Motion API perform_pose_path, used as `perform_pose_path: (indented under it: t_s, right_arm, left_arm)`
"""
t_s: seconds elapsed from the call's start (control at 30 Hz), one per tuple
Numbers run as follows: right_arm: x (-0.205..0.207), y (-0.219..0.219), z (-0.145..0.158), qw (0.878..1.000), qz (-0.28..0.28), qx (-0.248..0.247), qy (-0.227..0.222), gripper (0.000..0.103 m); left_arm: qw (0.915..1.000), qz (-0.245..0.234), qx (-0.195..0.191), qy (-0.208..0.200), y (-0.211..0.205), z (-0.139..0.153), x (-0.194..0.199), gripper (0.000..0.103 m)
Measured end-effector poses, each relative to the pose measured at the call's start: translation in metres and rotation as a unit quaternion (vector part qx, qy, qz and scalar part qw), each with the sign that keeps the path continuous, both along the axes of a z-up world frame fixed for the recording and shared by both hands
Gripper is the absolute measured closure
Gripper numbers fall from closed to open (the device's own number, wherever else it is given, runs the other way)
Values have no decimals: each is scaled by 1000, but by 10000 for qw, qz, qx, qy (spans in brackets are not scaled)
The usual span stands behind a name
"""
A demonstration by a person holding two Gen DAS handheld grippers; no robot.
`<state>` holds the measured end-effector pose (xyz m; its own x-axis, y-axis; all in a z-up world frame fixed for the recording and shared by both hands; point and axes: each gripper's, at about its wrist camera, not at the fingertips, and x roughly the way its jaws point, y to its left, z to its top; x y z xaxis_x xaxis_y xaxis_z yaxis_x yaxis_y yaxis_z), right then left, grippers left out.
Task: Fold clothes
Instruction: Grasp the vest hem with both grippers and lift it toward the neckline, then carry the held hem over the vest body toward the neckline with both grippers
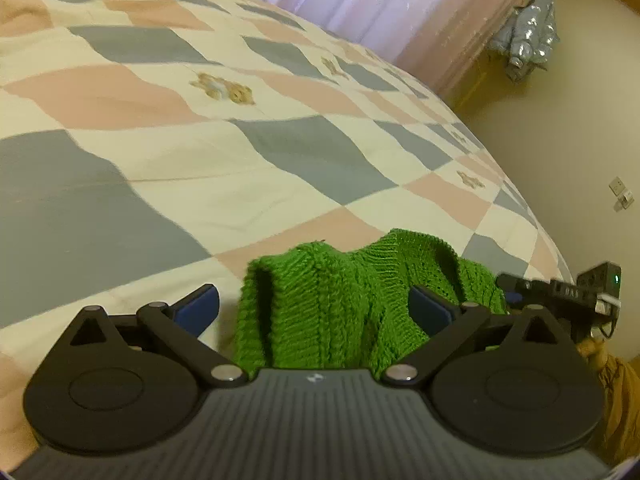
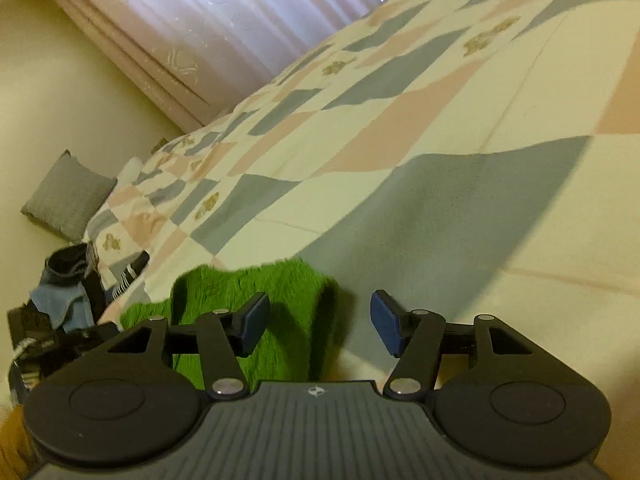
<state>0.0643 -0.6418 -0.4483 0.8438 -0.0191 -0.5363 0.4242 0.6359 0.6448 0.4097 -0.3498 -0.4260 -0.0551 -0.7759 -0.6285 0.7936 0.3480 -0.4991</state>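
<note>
A green knitted garment (image 1: 340, 304) lies bunched on the checked quilt (image 1: 224, 152) near the bed's edge. My left gripper (image 1: 316, 312) is open, its blue pads either side of the knit, which rises between them. In the right wrist view the same green garment (image 2: 280, 304) lies under and left of my right gripper (image 2: 320, 324), which is open; its left pad overlaps the knit, its right pad is over grey quilt (image 2: 440, 208). The other gripper's black body shows at the right edge of the left wrist view (image 1: 576, 292).
Pink curtains (image 1: 380, 4) hang behind the bed. A silvery bundle (image 1: 528, 36) hangs on the wall at right. A grey cushion (image 2: 68, 196) and a pile of dark and blue clothes (image 2: 68, 292) lie beside the bed's left edge. A wall socket (image 1: 620, 192) is at right.
</note>
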Motion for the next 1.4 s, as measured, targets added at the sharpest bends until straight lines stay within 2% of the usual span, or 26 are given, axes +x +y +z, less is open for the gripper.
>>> perform_pose_path:
  t_s: [0.03, 0.07, 0.1, 0.13, 0.17, 0.2, 0.3, 0.47, 0.63, 0.67, 0.7, 0.77, 0.83, 0.87, 0.97, 1.03, 1.07, 1.17, 1.23, 1.27, 1.3, 1.33, 1.4]
  right_arm:
    - [5, -3, -1, 10000, 31, 75, -38, 44]
    - [10, -5, -2, 9998, 96, 149, -75, 45]
    - [15, -5, -2, 9996, 212, 179, -77, 57]
    - [20, -2, -2, 9994, 314, 125, -1, 67]
    - [25, 3, -1, 9992, 391, -10, 120, 79]
    - [27, 8, 2, 9987, 459, -161, 179, 84]
    - [14, 27, 25, 9964, 471, -704, 11, 85]
    - [-37, 69, 82, 9871, 547, -1326, -708, 85]
    - [-123, 148, 130, 9698, 647, -1976, -1275, 85]
    - [-141, 166, 134, 9673, 665, -2053, -1330, 85]
    - [-163, 187, 136, 9643, 674, -2187, -1332, 83]
    - [-204, 232, 131, 9617, 726, -2449, -995, 77]
    - [-231, 274, 119, 9606, 736, -2661, -330, 69]
    - [-245, 294, 108, 9591, 687, -2744, 70, 64]
    - [-273, 341, 80, 9492, 560, -2900, 1086, 63]
    - [-281, 367, 68, 9349, 510, -3157, 1538, 63]
    - [-280, 377, 66, 9265, 508, -3342, 1654, 63]
    - [-266, 395, 70, 8939, 532, -4071, 1797, 59]
    - [-252, 403, 73, 8673, 645, -4591, 1814, 54]
    - [-243, 407, 72, 8492, 742, -4897, 1830, 46]
    - [-236, 410, 69, 8281, 867, -5207, 1888, 41]
    - [-231, 413, 62, 8062, 1025, -5482, 1973, 40]
    - [-221, 415, 43, 7590, 1375, -5985, 2162, 41]
  left_arm:
    - [10000, -70, 11, 5, -4, -3, -1, 17]
    - [9998, -178, 44, 33, -8, -5, -1, 42]
    - [9996, -246, 92, 57, -10, -7, -2, 75]
    - [9994, -300, 152, 44, -11, -7, -4, 86]
    - [9993, -353, 145, -34, -9, -4, -7, 87]
    - [9991, -378, 76, -170, -5, 3, -10, 87]
    - [9971, -450, -188, -584, 17, 32, -23, 88]
    - [9907, -591, -686, -1019, 82, 91, -60, 88]
    - [9807, -920, -1247, -1189, 183, 123, -138, 83]
    - [9790, -1002, -1293, -1217, 204, 124, -156, 81]
    - [9779, -1029, -1284, -1287, 224, 122, -175, 73]
    - [9772, -1114, -988, -1516, 262, 107, -213, 62]
    - [9754, -1162, -605, -1771, 296, 89, -249, 60]
    - [9746, -1149, -281, -1902, 311, 78, -267, 59]
    - [9660, -951, 383, -2371, 334, 56, -307, 59]
    - [9493, -885, 632, -2950, 336, 51, -331, 59]
    - [9352, -908, 708, -3348, 332, 50, -344, 59]
    - [8856, -1157, 841, -4419, 314, 45, -377, 57]
    - [8511, -1412, 937, -4969, 299, 36, -389, 55]
    - [8303, -1567, 1017, -5250, 291, 28, -394, 55]
    - [8154, -1706, 1058, -5430, 283, 22, -397, 54]
    - [8007, -1836, 1093, -5596, 276, 16, -399, 54]
    - [7836, -1977, 1097, -5787, 265, 9, -400, 53]
